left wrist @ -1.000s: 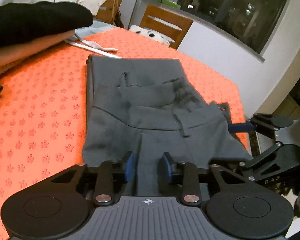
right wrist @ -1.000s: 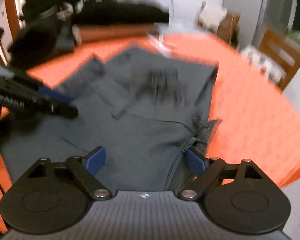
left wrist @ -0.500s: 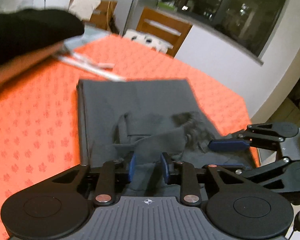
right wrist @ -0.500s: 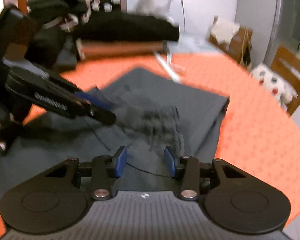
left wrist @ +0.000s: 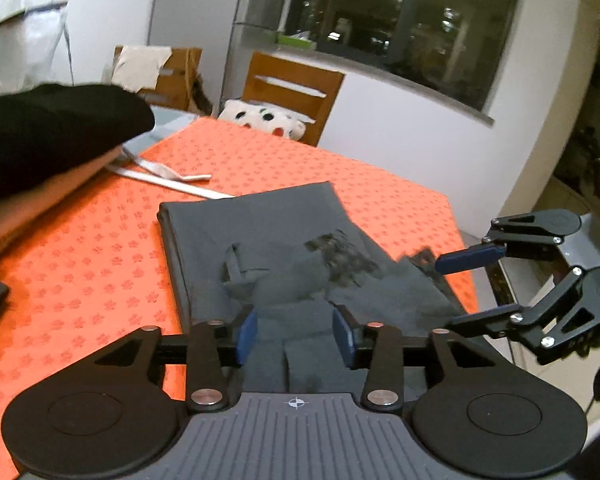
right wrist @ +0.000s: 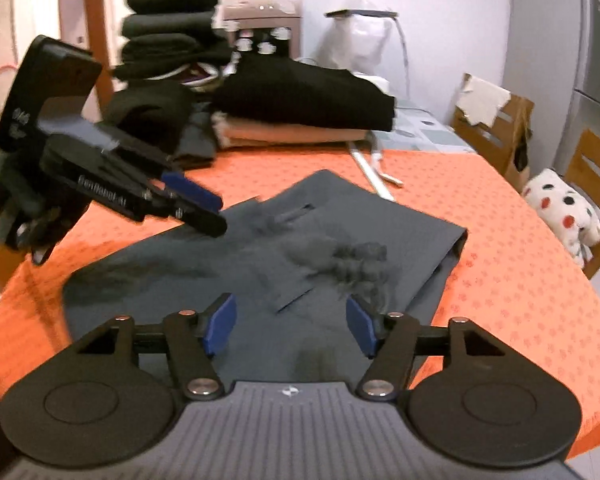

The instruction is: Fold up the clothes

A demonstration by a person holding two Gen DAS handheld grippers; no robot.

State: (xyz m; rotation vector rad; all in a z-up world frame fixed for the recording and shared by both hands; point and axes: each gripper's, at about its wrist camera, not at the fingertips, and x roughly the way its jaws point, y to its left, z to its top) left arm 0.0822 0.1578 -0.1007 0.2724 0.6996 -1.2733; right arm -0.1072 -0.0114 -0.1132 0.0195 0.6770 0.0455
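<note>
Trousers of dark grey cloth (left wrist: 268, 236), folded, lie flat on the orange flower-printed tablecloth (left wrist: 100, 264), near its edge. The left gripper (left wrist: 296, 330) hangs over their near end, blue pads apart, jaws just opened, gripping nothing. The right gripper (right wrist: 290, 326), beside it, has likewise just widened and stands released above the cloth.

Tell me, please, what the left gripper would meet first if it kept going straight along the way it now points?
Most likely the dark grey folded garment on the orange patterned tablecloth: the left gripper angles down at its near rumpled part. Depth is unclear.
</note>
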